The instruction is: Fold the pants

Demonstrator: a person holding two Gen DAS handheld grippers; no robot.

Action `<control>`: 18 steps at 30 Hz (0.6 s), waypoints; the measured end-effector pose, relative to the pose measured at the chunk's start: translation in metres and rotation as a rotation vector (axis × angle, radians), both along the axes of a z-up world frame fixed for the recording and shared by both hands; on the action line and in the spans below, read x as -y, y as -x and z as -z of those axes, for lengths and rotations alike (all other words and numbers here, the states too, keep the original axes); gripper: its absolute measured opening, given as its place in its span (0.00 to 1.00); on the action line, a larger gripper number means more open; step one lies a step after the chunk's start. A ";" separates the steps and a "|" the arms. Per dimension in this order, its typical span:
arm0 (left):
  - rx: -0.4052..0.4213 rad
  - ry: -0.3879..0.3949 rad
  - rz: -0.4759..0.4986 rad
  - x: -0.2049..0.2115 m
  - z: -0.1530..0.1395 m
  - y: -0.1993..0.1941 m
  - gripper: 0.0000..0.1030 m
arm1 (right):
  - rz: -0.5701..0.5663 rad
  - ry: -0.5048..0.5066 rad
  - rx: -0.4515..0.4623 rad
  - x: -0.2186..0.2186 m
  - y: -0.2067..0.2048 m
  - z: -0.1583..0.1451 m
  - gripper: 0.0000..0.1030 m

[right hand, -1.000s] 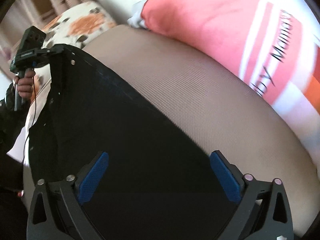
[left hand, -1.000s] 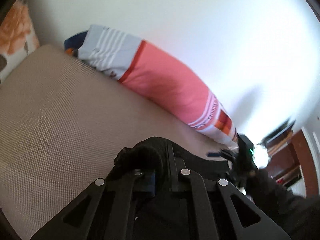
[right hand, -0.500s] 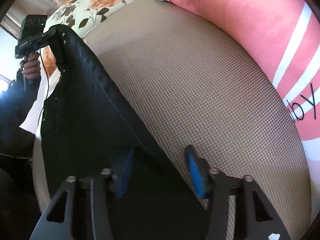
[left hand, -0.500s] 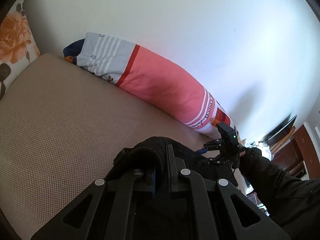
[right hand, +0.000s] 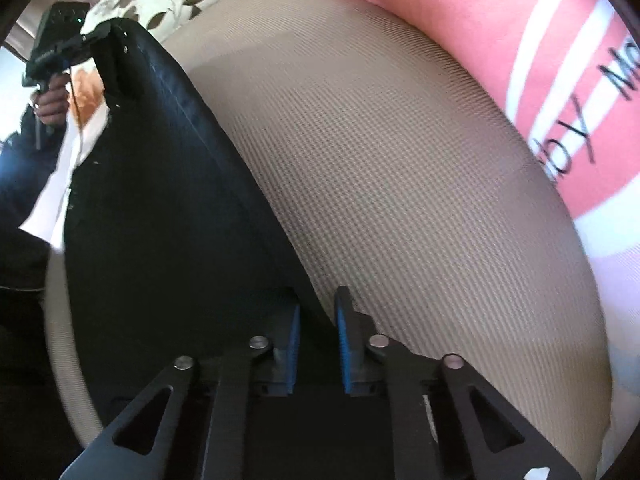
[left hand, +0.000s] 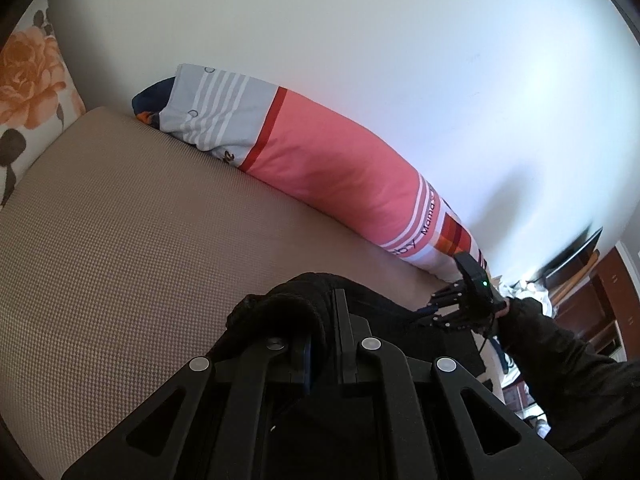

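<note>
From the left wrist view, the left gripper (left hand: 320,344) has its fingers pinched tight on a bunched end of the black pants (left hand: 304,300), which sit lifted just above the tan mattress (left hand: 120,260). Along the far side, a long pink and grey striped bolster pillow (left hand: 320,160) lies against the white wall (left hand: 400,60), and a floral pillow (left hand: 28,80) shows at the far left. Over to the right, the right gripper (left hand: 440,312) is down at the other end of the pants, held by a dark sleeve (left hand: 560,360).

From the right wrist view, the right gripper (right hand: 318,320) is closing its blue pads (right hand: 344,340) on the near edge of the pants (right hand: 160,200), the cloth edge running between them. The pants stretch away to the far left, where the left gripper (right hand: 92,40) holds the other end up, gripped by a hand (right hand: 50,100). The mattress (right hand: 400,200) lies to the right, with the pink pillow (right hand: 480,20) beyond.
</note>
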State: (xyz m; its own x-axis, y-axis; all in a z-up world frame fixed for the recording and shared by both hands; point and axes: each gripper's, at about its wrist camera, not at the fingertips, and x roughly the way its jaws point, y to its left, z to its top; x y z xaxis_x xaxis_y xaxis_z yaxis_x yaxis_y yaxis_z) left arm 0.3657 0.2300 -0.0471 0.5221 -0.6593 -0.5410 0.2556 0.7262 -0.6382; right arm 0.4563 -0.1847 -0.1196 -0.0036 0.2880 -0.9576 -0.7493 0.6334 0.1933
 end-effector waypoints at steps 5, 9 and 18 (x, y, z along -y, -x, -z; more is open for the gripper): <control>-0.012 -0.030 -0.014 0.002 0.002 -0.007 0.08 | 0.079 0.101 0.196 -0.018 0.034 -0.013 0.08; -0.013 -0.056 -0.010 0.001 -0.002 -0.006 0.08 | 0.168 0.147 0.354 -0.027 0.071 -0.038 0.07; 0.046 -0.066 0.049 -0.012 -0.036 0.046 0.09 | 0.317 0.112 0.518 -0.032 0.179 -0.107 0.07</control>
